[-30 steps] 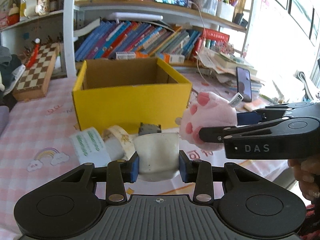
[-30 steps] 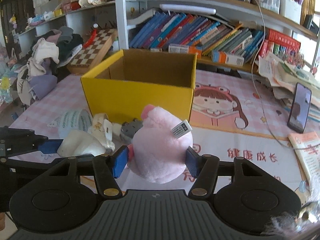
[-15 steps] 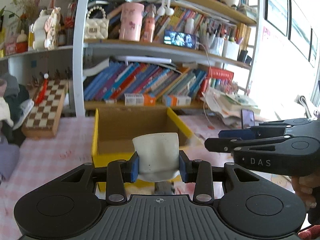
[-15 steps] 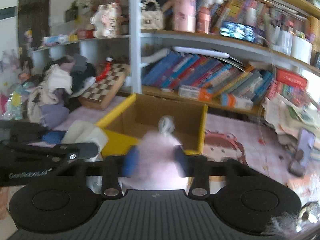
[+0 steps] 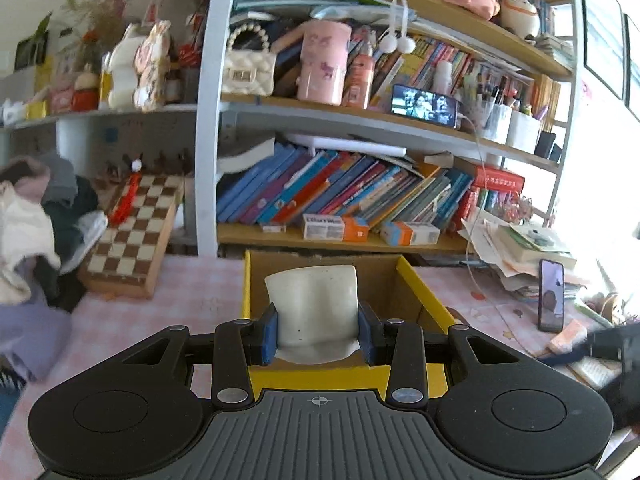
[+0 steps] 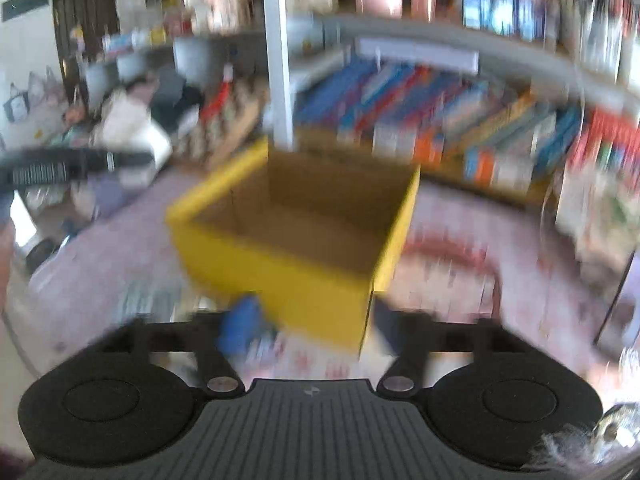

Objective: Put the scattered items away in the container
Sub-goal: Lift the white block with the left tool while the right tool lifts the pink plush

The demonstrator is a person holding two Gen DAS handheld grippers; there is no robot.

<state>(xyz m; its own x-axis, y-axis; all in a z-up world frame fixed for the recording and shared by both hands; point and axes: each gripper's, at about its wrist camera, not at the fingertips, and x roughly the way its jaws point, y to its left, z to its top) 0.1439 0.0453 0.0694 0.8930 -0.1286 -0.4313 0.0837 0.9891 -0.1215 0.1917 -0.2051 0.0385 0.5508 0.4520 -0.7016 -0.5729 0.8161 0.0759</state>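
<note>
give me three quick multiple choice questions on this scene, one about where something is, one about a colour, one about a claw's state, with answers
1. Where is the chessboard relative to the box?
A. inside it
B. to its left, leaning below the shelves
C. on top of the books

2. What colour is the outside of the box?
A. yellow
B. green
C. white

3. What is the left claw doing?
A. open with nothing in it
B. shut on a phone
C. shut on the white soft item

Answers:
1. B, the left wrist view shows the checkered board propped at the left, apart from the box.
2. A, its walls are yellow in both views, with plain brown cardboard inside.
3. C, the blue pads press both sides of the white soft item, held above the open box.
</note>
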